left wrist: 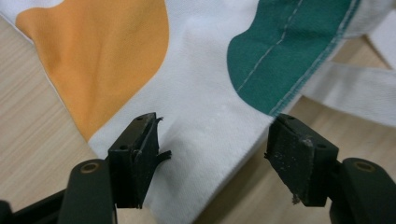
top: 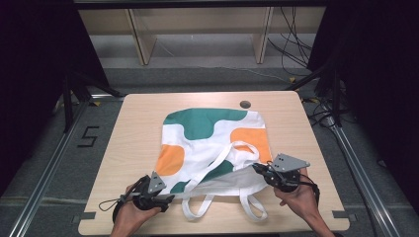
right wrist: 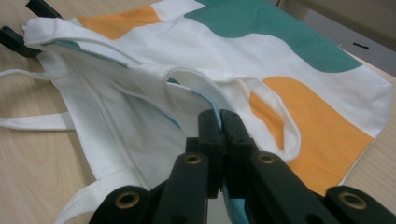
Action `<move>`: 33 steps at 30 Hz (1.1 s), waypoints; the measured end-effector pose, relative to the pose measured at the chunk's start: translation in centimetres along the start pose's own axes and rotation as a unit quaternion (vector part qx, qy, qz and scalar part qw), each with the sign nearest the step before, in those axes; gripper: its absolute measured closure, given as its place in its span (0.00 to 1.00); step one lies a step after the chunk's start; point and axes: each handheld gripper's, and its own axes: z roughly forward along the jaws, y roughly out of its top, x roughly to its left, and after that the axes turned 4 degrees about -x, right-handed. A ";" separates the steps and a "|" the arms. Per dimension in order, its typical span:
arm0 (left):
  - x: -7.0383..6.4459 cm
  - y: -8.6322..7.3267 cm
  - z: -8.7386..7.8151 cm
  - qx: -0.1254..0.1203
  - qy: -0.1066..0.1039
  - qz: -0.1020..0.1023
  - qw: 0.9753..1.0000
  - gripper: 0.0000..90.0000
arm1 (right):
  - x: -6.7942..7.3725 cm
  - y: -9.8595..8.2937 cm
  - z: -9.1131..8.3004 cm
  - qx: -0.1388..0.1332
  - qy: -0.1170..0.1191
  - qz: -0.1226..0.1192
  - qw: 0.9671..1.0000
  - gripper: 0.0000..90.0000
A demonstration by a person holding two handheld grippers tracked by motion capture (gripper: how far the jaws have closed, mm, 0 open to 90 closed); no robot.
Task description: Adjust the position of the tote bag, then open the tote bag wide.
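In the high view, 1 tote bag [top: 212, 145], white with green and orange patches, lies flat on the table [top: 133, 133] with its mouth toward the person, and its 2 white handles [top: 197, 210] trail over the near edge of the cloth. The right gripper [top: 258, 169] has lifted the upper layer at the bag's right mouth corner, so the opening looks started on that side; the left gripper [top: 170, 198] sits at the left mouth corner, and that side lies flat, so I judge the work about half done, with the left grasp and the spreading of the mouth left to do. I count 2 grippers, 2 hands, 1 bag, 2 orange patches and 1 round hole in the far tabletop [top: 244, 104]. In the left gripper view, the left gripper [left wrist: 212, 144] stands released, its 2 jaws wide apart on either side of the bag's white hem [left wrist: 210, 135] without pinching it. In the right gripper view, the right gripper [right wrist: 219, 126] is clenched on the top layer's rim, jaws pressed together with cloth between them, and the bag's white inside [right wrist: 126, 121] shows beneath the raised layer.
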 end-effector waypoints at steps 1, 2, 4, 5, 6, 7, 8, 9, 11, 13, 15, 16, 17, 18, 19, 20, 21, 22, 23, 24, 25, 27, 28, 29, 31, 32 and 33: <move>0.0 0.0 0.0 0.000 0.000 0.000 1.000 0.43 | 0.0 0.0 0.0 0.000 0.000 0.000 1.000 0.99; 0.3 0.0 0.1 -0.006 0.004 -0.004 1.000 0.50 | -0.1 0.1 -0.1 0.001 -0.006 -0.003 1.000 0.99; 0.9 0.1 -0.1 -0.015 -0.004 -0.006 1.000 0.56 | -0.1 0.0 -0.1 -0.002 0.000 0.000 1.000 0.99; 1.0 0.1 -0.2 -0.038 -0.006 -0.013 0.999 0.67 | -0.1 0.0 -0.1 -0.001 0.000 0.000 1.000 0.98; 1.0 0.2 -0.3 -0.047 -0.004 -0.013 0.999 0.75 | -0.1 -0.1 -0.2 0.006 -0.004 -0.002 1.000 0.98; 1.2 0.3 -0.5 -0.052 -0.010 -0.007 0.999 0.81 | 0.0 -0.1 -0.1 0.011 -0.002 -0.002 1.000 0.97; 1.3 0.4 -0.6 -0.055 -0.010 -0.009 0.998 0.86 | 0.0 -0.2 0.0 0.010 -0.006 -0.004 1.000 0.96; 1.4 0.3 -0.6 -0.064 -0.014 -0.015 0.998 0.89 | 0.2 -0.3 0.1 0.017 -0.014 -0.009 1.000 0.93; 1.7 0.3 -0.6 -0.068 -0.020 -0.022 0.997 0.92 | 0.6 -0.6 0.1 0.025 -0.015 -0.021 0.999 0.89; 1.9 0.3 -0.8 -0.073 -0.024 -0.033 0.996 0.94 | 1.1 -0.9 0.3 0.038 -0.008 -0.026 0.999 0.82; 2.1 0.5 -1.0 -0.080 -0.027 -0.037 0.996 0.95 | 1.3 -1.3 0.5 0.065 0.005 -0.034 0.997 0.76; 2.3 0.7 -1.2 -0.080 -0.029 -0.030 0.996 0.95 | 1.5 -1.6 0.8 0.077 0.004 -0.039 0.996 0.72; 2.2 0.7 -1.2 -0.091 -0.031 -0.054 0.994 0.95 | 1.7 -2.0 1.2 0.096 0.006 -0.047 0.994 0.68; 2.3 0.8 -1.3 -0.099 -0.037 -0.061 0.993 0.95 | 2.0 -2.4 1.6 0.114 0.013 -0.046 0.992 0.67; 2.5 0.9 -1.6 -0.096 -0.037 -0.056 0.993 0.95 | 2.2 -2.8 2.0 0.127 0.016 -0.054 0.990 0.64; 2.5 1.0 -1.7 -0.095 -0.037 -0.054 0.993 0.95 | 2.3 -3.1 2.4 0.136 0.016 -0.055 0.989 0.64; 2.3 1.0 -1.8 -0.099 -0.034 -0.058 0.993 0.95 | 2.2 -3.2 2.6 0.142 0.019 -0.061 0.988 0.70; 2.4 1.0 -1.9 -0.096 -0.035 -0.045 0.994 0.95 | 2.0 -3.2 2.6 0.139 0.019 -0.065 0.988 0.80; 2.4 1.0 -1.9 -0.098 -0.034 -0.043 0.994 0.95 | 1.8 -3.0 2.5 0.130 0.024 -0.067 0.989 0.88; 2.4 1.0 -2.0 -0.098 -0.036 -0.050 0.993 0.95 | 1.7 -2.7 2.2 0.123 0.023 -0.065 0.990 0.92; 2.4 1.0 -2.0 -0.101 -0.038 -0.049 0.993 0.95 | 1.5 -2.4 2.0 0.111 0.022 -0.072 0.991 0.95; 2.3 1.1 -2.3 -0.106 -0.044 -0.057 0.992 0.95 | 1.2 -2.0 1.5 0.094 0.014 -0.052 0.994 0.97; 2.2 1.2 -2.4 -0.110 -0.044 -0.053 0.992 0.96 | 0.9 -1.8 1.3 0.083 0.015 -0.045 0.995 0.98; 2.0 1.3 -2.7 -0.112 -0.042 -0.049 0.992 0.96 | 0.7 -1.6 1.1 0.075 0.020 -0.041 0.996 0.98; 1.7 1.6 -3.3 -0.128 -0.049 -0.059 0.989 0.96 | 0.3 -1.0 0.4 0.061 0.020 -0.021 0.998 0.98; 1.8 1.7 -3.9 -0.125 -0.052 -0.053 0.989 0.96 | 0.2 -0.7 0.1 0.052 0.025 -0.018 0.998 0.98; 1.8 1.9 -4.4 -0.135 -0.058 -0.059 0.987 0.96 | 0.1 -0.4 -0.4 0.045 0.028 -0.013 0.999 0.98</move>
